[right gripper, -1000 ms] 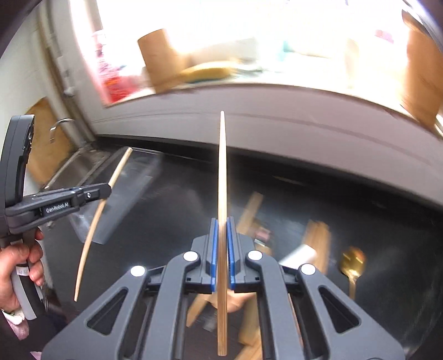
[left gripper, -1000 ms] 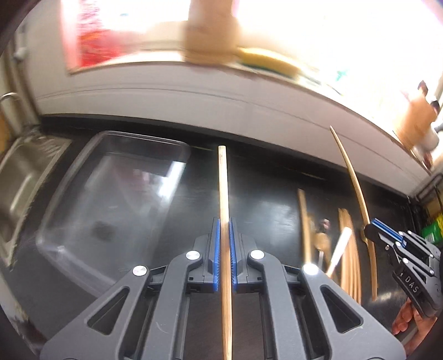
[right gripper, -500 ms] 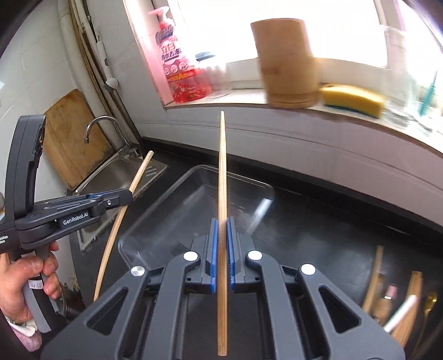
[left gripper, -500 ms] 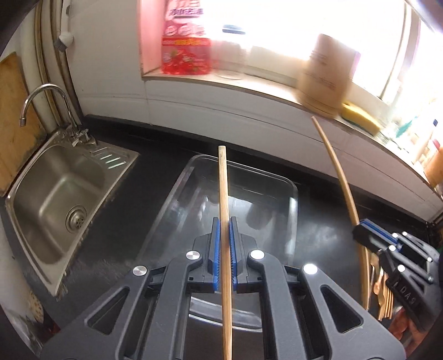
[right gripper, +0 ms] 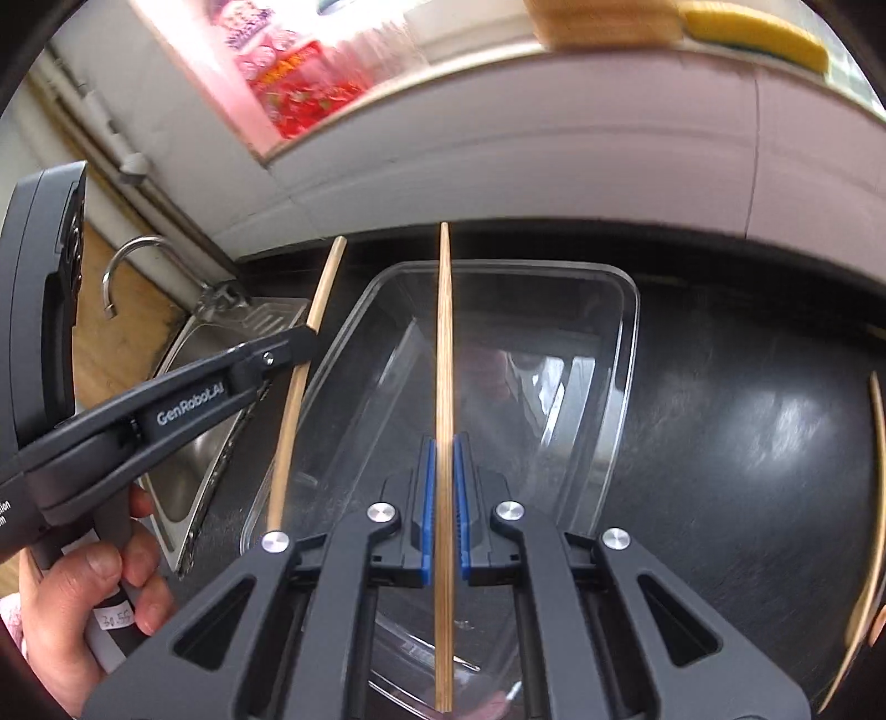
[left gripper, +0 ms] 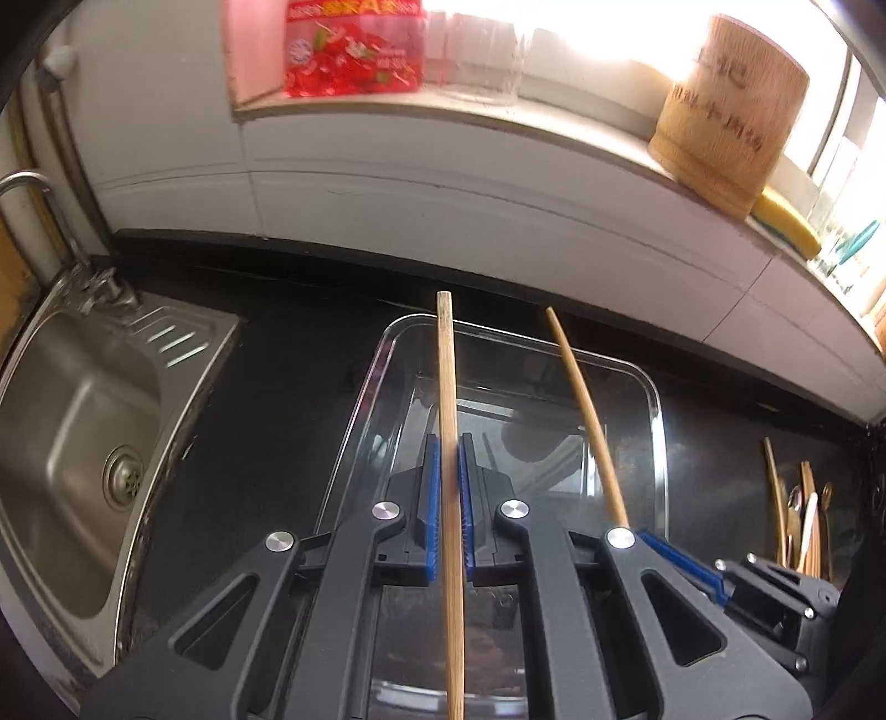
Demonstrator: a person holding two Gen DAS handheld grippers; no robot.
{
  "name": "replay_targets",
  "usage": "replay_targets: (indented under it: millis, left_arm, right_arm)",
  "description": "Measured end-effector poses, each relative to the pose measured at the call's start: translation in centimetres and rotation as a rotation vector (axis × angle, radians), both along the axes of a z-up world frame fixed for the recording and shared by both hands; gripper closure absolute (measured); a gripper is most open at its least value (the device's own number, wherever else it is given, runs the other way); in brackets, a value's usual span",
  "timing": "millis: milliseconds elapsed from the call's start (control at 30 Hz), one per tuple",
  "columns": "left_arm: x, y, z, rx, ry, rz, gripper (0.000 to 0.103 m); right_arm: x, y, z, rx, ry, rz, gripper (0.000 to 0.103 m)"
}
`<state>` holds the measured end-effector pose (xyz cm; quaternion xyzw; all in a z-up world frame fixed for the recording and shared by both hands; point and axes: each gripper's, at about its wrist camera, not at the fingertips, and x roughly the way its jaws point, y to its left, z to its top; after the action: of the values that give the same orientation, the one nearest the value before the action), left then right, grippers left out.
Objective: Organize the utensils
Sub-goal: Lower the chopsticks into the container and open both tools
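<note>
My left gripper point(left gripper: 449, 443) is shut on a wooden chopstick point(left gripper: 446, 360) that points forward over a clear plastic container point(left gripper: 656, 399) on the black counter. Beside it, my right gripper point(left gripper: 681, 559) holds a second, thinner chopstick point(left gripper: 581, 399) over the same container. In the right wrist view the right gripper point(right gripper: 443, 443) is shut on its chopstick point(right gripper: 443, 332) above the container point(right gripper: 631, 310). There the left gripper point(right gripper: 288, 349) comes in from the left with its chopstick point(right gripper: 299, 387), near the container's left rim. A hand point(right gripper: 94, 598) grips its handle.
A steel sink point(left gripper: 83, 421) with a faucet point(right gripper: 127, 266) lies left of the container. Several wooden utensils point(left gripper: 797, 515) lie at the far right of the counter. On the window sill stand a bamboo holder point(left gripper: 725, 111), a yellow sponge point(left gripper: 786, 221) and a red bottle point(left gripper: 354, 50).
Both grippers carried their chopsticks leftward, away from the utensil pile, and sank a little. The container now lies directly under both, and the two grippers have drawn closer together.
</note>
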<state>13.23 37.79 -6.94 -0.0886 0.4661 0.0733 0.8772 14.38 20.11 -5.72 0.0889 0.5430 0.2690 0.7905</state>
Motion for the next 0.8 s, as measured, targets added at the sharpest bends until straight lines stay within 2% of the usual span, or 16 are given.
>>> replay_targets:
  millis: [200, 367, 400, 433, 467, 500, 800]
  left_arm:
    - [1.2, 0.0, -1.6, 0.012, 0.024, -0.037, 0.097]
    - [1.3, 0.1, -2.9, -0.014, 0.063, -0.044, 0.095]
    - [1.2, 0.2, -3.0, -0.010, 0.068, -0.045, 0.085]
    - [1.1, 0.2, -3.2, -0.009, 0.071, -0.047, 0.069]
    - [1.0, 0.2, -3.3, -0.008, 0.070, -0.048, 0.023]
    - [0.8, 0.2, -3.3, -0.009, 0.063, -0.054, 0.006]
    - [0.3, 0.5, -2.7, 0.021, 0.042, -0.042, 0.006]
  right_arm:
    - [-0.5, -0.2, -1.2, -0.014, 0.028, -0.045, 0.096]
    - [-0.8, 0.9, -1.7, -0.054, 0.006, -0.051, 0.096]
    - [-0.8, 1.0, -1.7, -0.059, -0.001, -0.055, 0.096]
    - [-0.9, 1.2, -1.8, -0.067, -0.005, -0.056, 0.096]
    - [-0.9, 1.2, -1.8, -0.072, -0.007, -0.057, 0.096]
    - [-0.9, 1.4, -1.9, -0.073, -0.004, -0.053, 0.096]
    - [-0.8, 2.1, -1.8, -0.081, -0.012, -0.043, 0.096]
